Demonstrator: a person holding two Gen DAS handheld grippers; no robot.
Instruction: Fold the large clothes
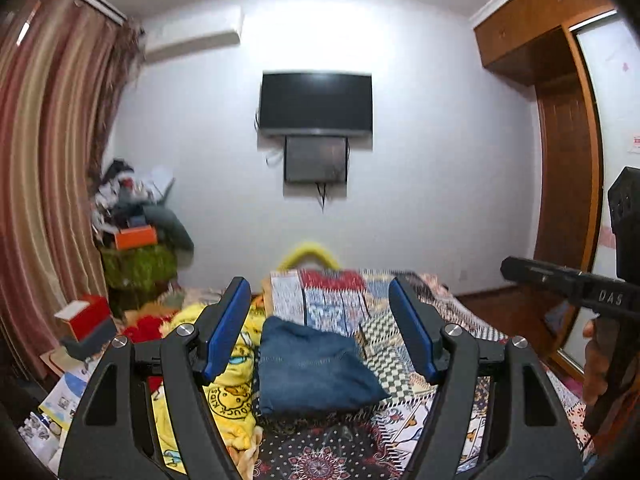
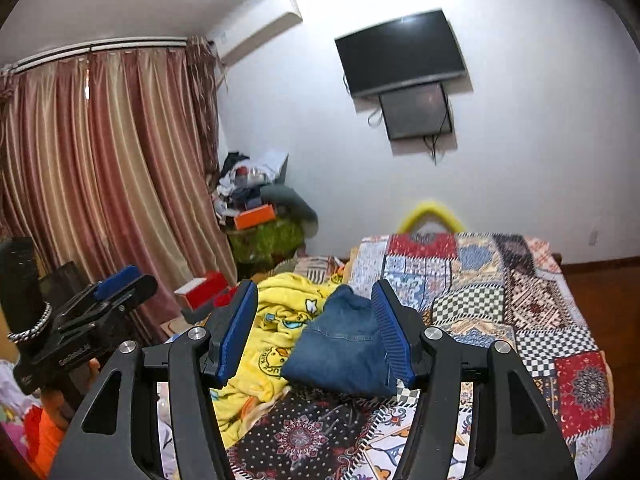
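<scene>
Left tool and right tool wide, empty, folded jeans partly hidden behind pads

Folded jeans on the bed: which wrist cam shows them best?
Left wrist. The folded jeans lie whole between the open left claw fingers, nothing covering them, on the patchwork bedspread. In the right wrist view the jeans are smaller, and the right claw finger overlaps their right edge.
</scene>
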